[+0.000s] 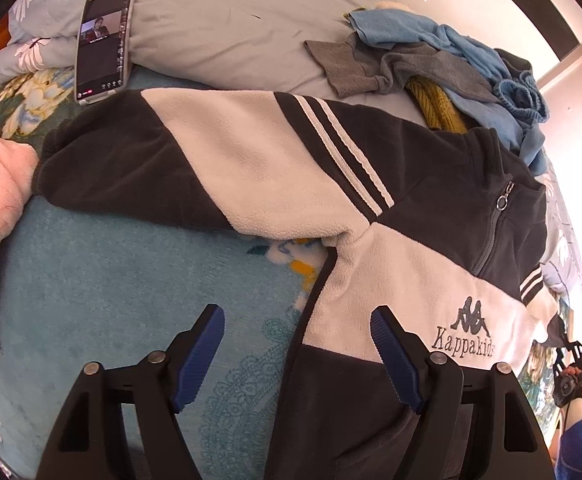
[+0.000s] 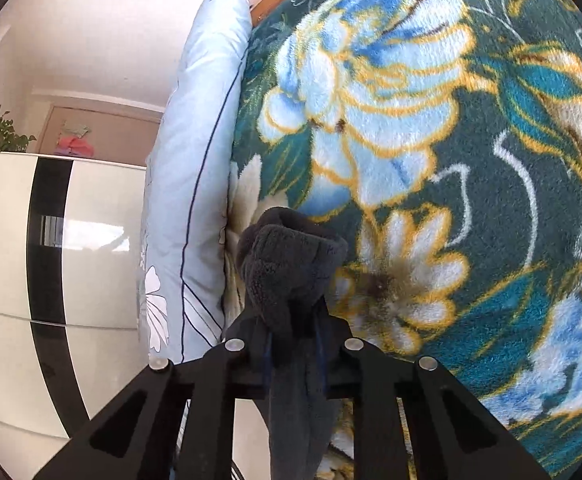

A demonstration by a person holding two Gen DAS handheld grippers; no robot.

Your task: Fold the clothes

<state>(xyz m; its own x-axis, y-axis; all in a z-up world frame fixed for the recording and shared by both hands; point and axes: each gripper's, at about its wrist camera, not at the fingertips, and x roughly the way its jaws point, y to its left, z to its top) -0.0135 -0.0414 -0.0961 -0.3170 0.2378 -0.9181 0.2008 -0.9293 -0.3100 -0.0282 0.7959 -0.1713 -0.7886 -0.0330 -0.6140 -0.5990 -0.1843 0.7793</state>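
Fleece jacket spread flat, black-and-cream; left jaws spread, right jaws pinching its dark cuff.

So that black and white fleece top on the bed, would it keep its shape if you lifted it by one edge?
Probably not. The fleece top lies soft and creased on the blanket, so it would likely droop. The dark fleece bunched between the right gripper jaws has squashed into a wad, which suggests it is limp. Its fuzzy pile looks grippy rather than slippery.
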